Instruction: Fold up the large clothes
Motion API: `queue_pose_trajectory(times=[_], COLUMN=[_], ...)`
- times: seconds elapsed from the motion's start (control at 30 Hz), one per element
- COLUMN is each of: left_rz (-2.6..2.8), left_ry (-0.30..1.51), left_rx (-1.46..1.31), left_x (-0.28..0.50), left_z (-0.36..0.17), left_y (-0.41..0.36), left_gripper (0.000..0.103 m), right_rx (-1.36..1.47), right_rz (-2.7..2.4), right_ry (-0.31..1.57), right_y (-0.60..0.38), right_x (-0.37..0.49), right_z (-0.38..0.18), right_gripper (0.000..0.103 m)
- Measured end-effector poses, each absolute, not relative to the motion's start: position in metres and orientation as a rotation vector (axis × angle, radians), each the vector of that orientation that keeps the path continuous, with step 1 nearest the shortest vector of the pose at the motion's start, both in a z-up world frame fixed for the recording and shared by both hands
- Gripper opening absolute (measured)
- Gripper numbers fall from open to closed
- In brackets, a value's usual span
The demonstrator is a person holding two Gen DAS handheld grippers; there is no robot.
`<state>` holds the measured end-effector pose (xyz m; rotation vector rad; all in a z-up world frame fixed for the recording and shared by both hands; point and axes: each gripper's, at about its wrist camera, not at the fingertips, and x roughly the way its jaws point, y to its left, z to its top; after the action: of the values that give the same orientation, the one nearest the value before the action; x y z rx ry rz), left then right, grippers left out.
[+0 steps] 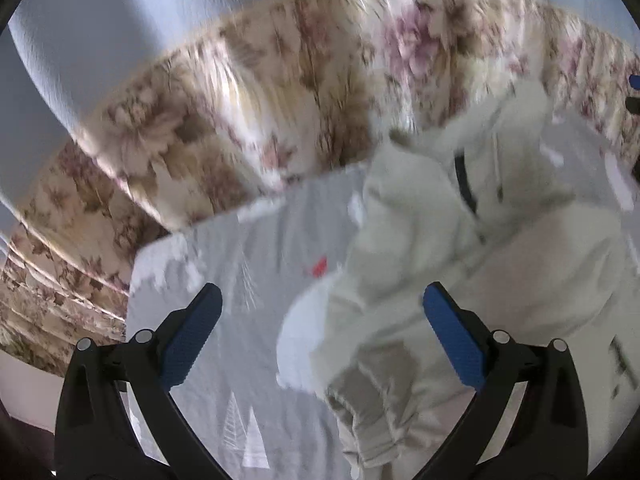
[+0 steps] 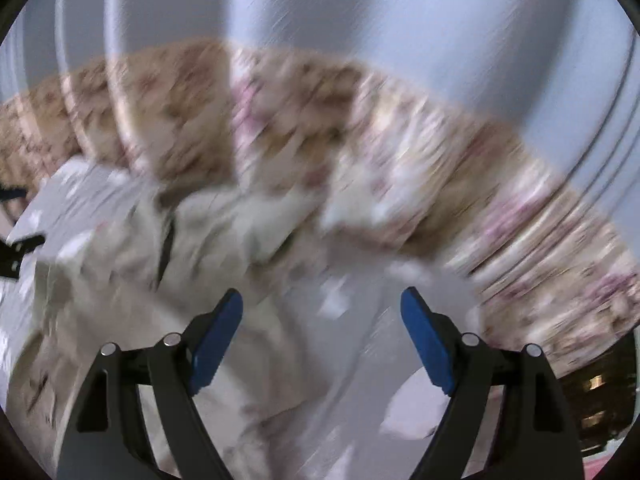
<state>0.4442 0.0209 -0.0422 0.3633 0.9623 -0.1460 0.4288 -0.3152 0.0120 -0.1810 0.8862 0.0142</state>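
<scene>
- One cream garment (image 1: 460,248) lies crumpled on the grey bedsheet (image 1: 248,344); the cloth looks thick and soft, bunched into rounded folds, with a ribbed cuff or hem (image 1: 372,408) at the near edge
- One dark strap or collar band (image 1: 466,184) runs across the garment's upper folds, narrow and black; the right wrist view shows it too (image 2: 166,250)
- The sheet is smooth grey fabric printed with white tree shapes (image 1: 244,436) and one small red mark (image 1: 318,268)
- One floral curtain or headboard cover (image 1: 260,104) curves behind the bed, beige with brown and pink blooms, pleated at the left
- Two grippers: the left gripper (image 1: 322,332) hovers over the garment's near edge, its two blue ribbed pads (image 1: 192,336) wide apart with nothing between them
- The right gripper (image 2: 322,340) hangs over sheet and garment (image 2: 120,300), its two blue pads (image 2: 426,344) likewise spread apart and holding nothing
- The right wrist view is heavily smeared, so the white patches (image 2: 416,412) on the sheet there are probably printed shapes, though the outlines cannot be read
- A pale wall (image 2: 360,20) fills the top of both views, flat and plain
</scene>
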Motion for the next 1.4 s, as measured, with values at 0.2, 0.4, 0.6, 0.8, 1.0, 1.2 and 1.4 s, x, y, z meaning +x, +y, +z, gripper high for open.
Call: queue_pose_trajectory(times=[0.2, 0.4, 0.6, 0.8, 1.0, 1.2, 1.4], left_rz=[-0.139, -0.100, -0.059, -0.100, -0.237, -0.284, -0.361], left_ry=[1.026, 1.085, 1.108, 1.162, 1.244, 1.110, 0.952], left_rx=[0.257, 0.316, 0.392, 0.463, 0.483, 0.460, 0.372], left_x=[0.510, 0.562, 0.617, 0.661, 0.669, 0.642, 0.550], left_z=[-0.029, -0.069, -0.115, -0.154, -0.183, -0.137, -0.053], left_y=[-0.002, -0.044, -0.077, -0.093, -0.104, -0.093, -0.055], left_gripper=[0.100, 0.100, 0.100, 0.053, 0.005, 0.003, 0.003], right_rx=[-0.023, -0.009, 0.007, -0.010, -0.174, -0.219, -0.189], right_rz=[-0.047, 0.009, -0.031, 0.015, 0.101, 0.108, 0.181], right_ry=[0.945, 1.073, 1.140, 1.204, 1.240, 1.119, 0.955], right_y=[-0.338, -0.300, -0.295, -0.306, -0.282, -0.277, -0.268], right_x=[0.517, 0.554, 0.574, 0.571, 0.561, 0.551, 0.507], right_z=[0.042, -0.026, -0.071, -0.098, -0.130, -0.114, -0.060], right_gripper=[0.082, 0.082, 0.081, 0.049, 0.039, 0.016, 0.012])
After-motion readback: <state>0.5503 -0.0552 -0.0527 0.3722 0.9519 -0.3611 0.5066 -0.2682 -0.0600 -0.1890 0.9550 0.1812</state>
